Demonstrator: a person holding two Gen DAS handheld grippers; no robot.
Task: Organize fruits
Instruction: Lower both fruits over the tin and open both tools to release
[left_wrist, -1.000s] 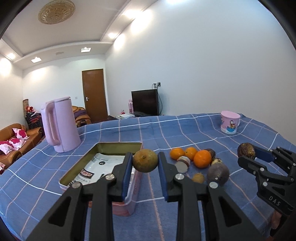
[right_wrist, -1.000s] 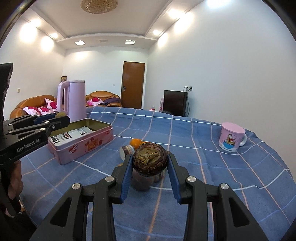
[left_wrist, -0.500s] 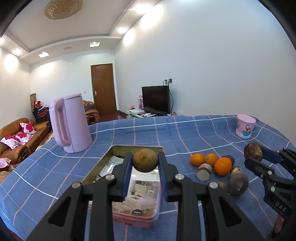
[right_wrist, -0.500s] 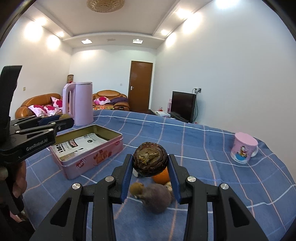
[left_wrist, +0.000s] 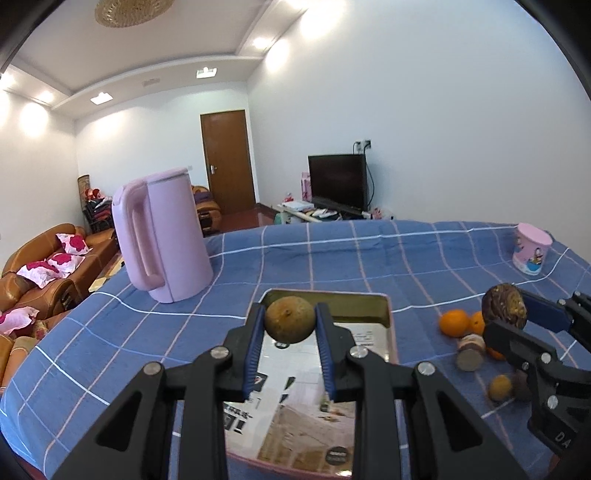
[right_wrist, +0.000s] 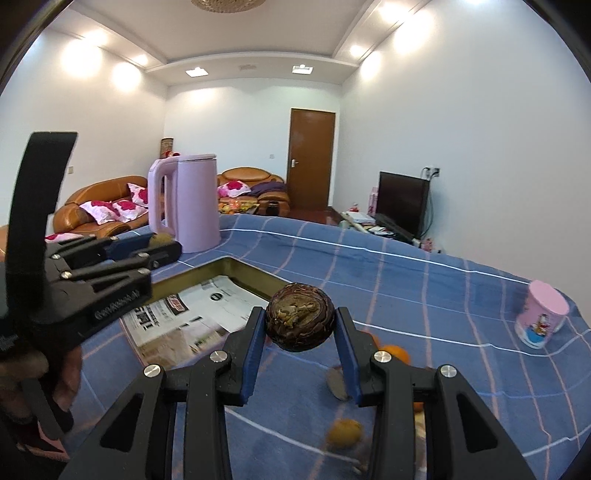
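Only printed paper is seen lining the open pink rectangular metal tin (left_wrist: 392, 334) at lower centre. The left gripper (left_wrist: 290, 326), jaws clamped on a round brownish-green fruit (left_wrist: 289, 319), has been carried over the tin; the right gripper (right_wrist: 300, 326), jaws clamped on a dark brown wrinkled fruit (right_wrist: 300, 322), has been brought nearer it.

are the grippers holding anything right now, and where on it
Yes, both. The left gripper pinches a greenish-brown round fruit across its two sides. The right gripper pinches a dark brown wrinkled fruit the same way, at its widest part.

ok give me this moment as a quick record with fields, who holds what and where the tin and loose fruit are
left gripper: shut on greenish-brown fruit, above the tin
right gripper: shut on dark wrinkled fruit
tin: open, paper-lined, no fruit inside yet
loose fruit: oranges on blue checked cloth
kettle: pink, upright behind the tin
cup: pink, far right
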